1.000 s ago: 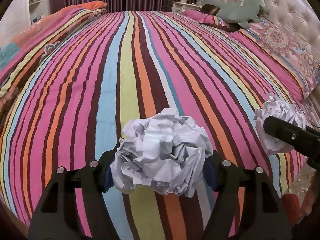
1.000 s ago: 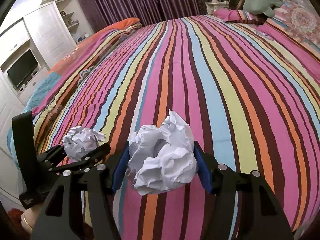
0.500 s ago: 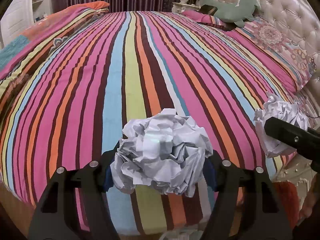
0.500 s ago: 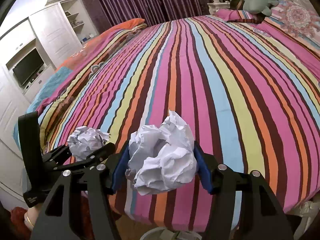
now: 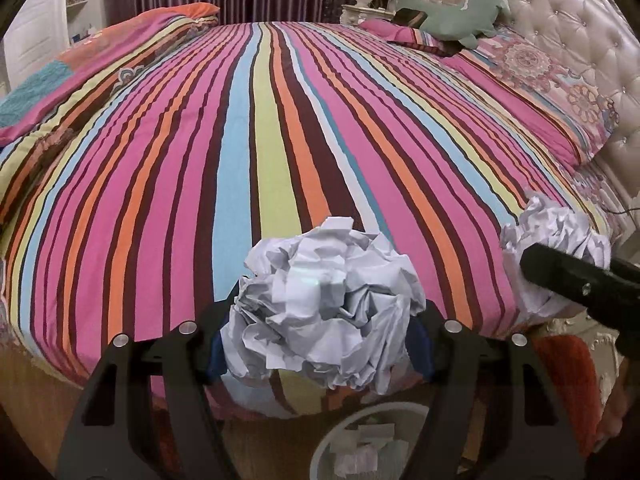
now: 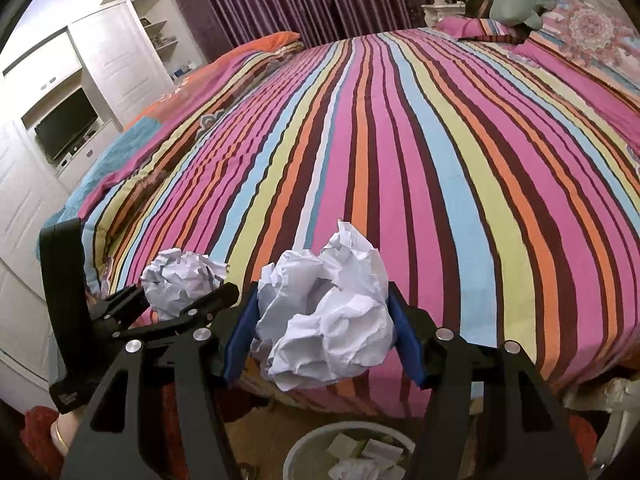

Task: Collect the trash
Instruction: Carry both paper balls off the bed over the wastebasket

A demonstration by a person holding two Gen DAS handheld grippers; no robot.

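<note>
My left gripper [image 5: 320, 344] is shut on a big crumpled white paper ball [image 5: 324, 312], held above the near edge of the striped bed. My right gripper [image 6: 320, 328] is shut on a second crumpled paper ball [image 6: 328, 316]; that ball [image 5: 556, 248] also shows at the right of the left wrist view. The left gripper with its ball [image 6: 180, 280] shows at the left of the right wrist view. Below both grippers stands a round white bin [image 6: 300, 456] with paper scraps inside, and its rim [image 5: 320, 448] is partly hidden by the fingers.
The bed [image 5: 280, 140] with its striped cover fills most of both views. A green plush toy [image 5: 452, 12] and pillows lie by the padded headboard [image 5: 560, 20]. White cupboards with a television [image 6: 66, 128] stand at the left. A red rug [image 5: 568, 376] lies on the floor by the bin.
Both grippers have drawn back from over the bed toward its near edge, each keeping its paper ball. The bed's edge, the floor and the white bin have come into view below.
</note>
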